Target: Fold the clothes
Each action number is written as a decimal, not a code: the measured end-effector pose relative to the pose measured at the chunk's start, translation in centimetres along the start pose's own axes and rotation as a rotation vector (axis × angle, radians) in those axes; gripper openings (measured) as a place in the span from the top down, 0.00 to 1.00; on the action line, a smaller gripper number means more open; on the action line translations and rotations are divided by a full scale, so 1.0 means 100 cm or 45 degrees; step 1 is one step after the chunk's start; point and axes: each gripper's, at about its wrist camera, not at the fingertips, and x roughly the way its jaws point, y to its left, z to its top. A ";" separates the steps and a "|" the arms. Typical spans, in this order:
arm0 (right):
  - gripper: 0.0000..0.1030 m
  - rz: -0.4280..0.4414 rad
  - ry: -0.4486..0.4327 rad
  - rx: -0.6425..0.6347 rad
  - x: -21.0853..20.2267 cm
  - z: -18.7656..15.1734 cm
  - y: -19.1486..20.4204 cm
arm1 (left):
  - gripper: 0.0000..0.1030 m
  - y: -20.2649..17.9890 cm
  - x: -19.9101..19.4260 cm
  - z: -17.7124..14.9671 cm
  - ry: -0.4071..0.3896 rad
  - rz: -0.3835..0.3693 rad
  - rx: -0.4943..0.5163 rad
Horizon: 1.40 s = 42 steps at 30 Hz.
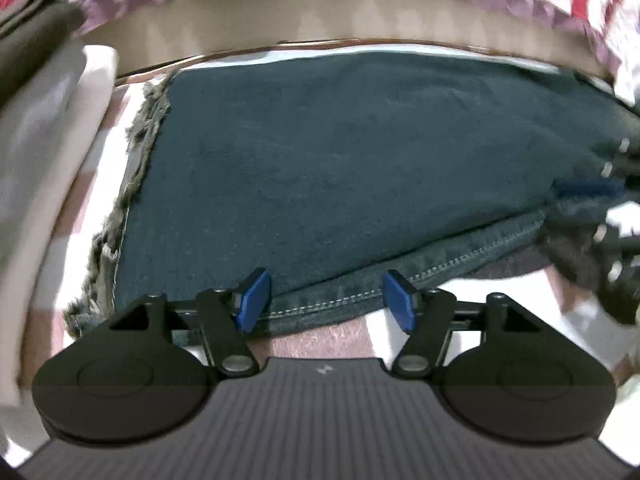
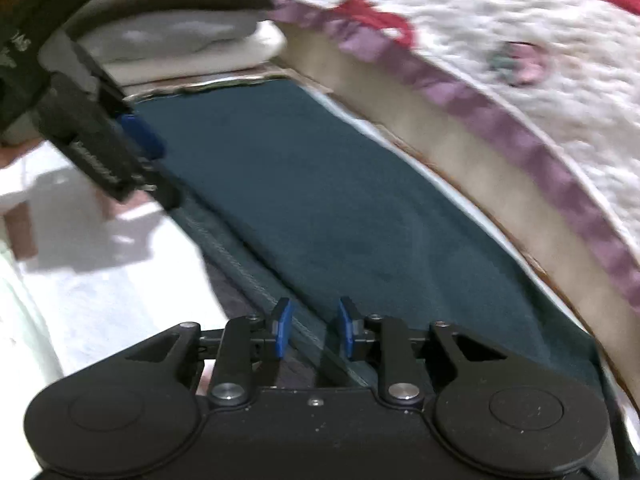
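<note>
Here the dark denim garment (image 1: pixel 340 160) lies spread flat ahead of both tools, its stitched near seam (image 1: pixel 440 268) running just under their tips and its frayed hem (image 1: pixel 136 152) off to the left of the left gripper (image 1: pixel 326 300). Judging by that, the step in hand is taking hold of the near edge for a fold away from the person; next, both tools need to pinch that seam and carry it over together. Both point steeply down at the cloth. The left gripper's jaws stand wide apart, the seam between them, nothing pinched. The right gripper (image 2: pixel 314 330) is narrowed around the seam, pads (image 2: pixel 346 328) not visibly pressing it. A stack of folded clothes (image 2: pixel 180 32) sits beyond.
</note>
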 end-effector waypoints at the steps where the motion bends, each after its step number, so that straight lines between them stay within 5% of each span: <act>1: 0.76 0.015 -0.008 -0.022 0.005 0.005 0.003 | 0.39 0.002 0.000 0.001 0.000 -0.001 -0.018; 5: 0.58 0.055 -0.028 -0.148 0.028 0.028 0.017 | 0.39 0.023 -0.001 0.004 -0.003 -0.072 -0.186; 8: 0.50 0.020 -0.042 -0.287 0.051 0.041 0.028 | 0.39 0.052 -0.005 0.002 0.003 -0.212 -0.451; 9: 0.53 0.034 -0.046 -0.298 0.055 0.046 0.029 | 0.39 0.065 -0.005 -0.001 0.004 -0.271 -0.565; 11: 0.84 0.115 0.001 -0.228 0.059 0.061 0.020 | 0.39 0.084 -0.004 -0.013 0.006 -0.396 -0.786; 12: 0.91 0.154 0.009 -0.135 0.059 0.066 0.012 | 0.39 0.093 -0.003 -0.019 0.007 -0.460 -0.895; 15: 0.91 0.228 -0.006 0.164 0.054 0.073 -0.012 | 0.38 0.108 0.004 -0.039 0.037 -0.666 -1.189; 18: 0.91 0.309 -0.030 0.420 0.051 0.063 -0.035 | 0.37 0.103 0.012 -0.044 0.043 -0.788 -1.318; 25: 0.90 0.388 -0.103 0.578 0.046 0.048 -0.048 | 0.32 0.106 0.027 -0.029 -0.105 -0.592 -1.361; 28: 0.91 0.377 -0.108 0.497 0.046 0.045 -0.042 | 0.32 0.108 0.015 -0.028 -0.177 -0.470 -1.310; 30: 0.91 0.353 -0.099 0.413 0.047 0.042 -0.036 | 0.46 0.099 0.007 -0.019 -0.220 -0.342 -1.145; 31: 0.91 0.365 -0.086 0.434 0.050 0.040 -0.037 | 0.81 0.094 0.003 -0.014 -0.239 -0.279 -1.058; 32: 0.91 0.371 -0.078 0.452 0.053 0.038 -0.038 | 0.95 0.088 -0.001 -0.010 -0.257 -0.216 -0.971; 35: 0.80 0.344 -0.093 0.506 0.046 0.026 -0.035 | 0.96 0.089 -0.024 0.000 -0.359 -0.066 -0.795; 37: 0.59 0.296 -0.109 0.532 0.035 0.012 -0.036 | 0.96 0.092 -0.041 0.006 -0.431 0.030 -0.686; 39: 0.56 0.160 -0.085 0.494 0.018 -0.013 -0.048 | 0.96 0.099 -0.039 0.009 -0.420 0.099 -0.667; 42: 0.54 -0.061 -0.001 0.748 -0.015 -0.067 -0.099 | 0.96 0.109 -0.027 0.001 -0.339 0.107 -0.739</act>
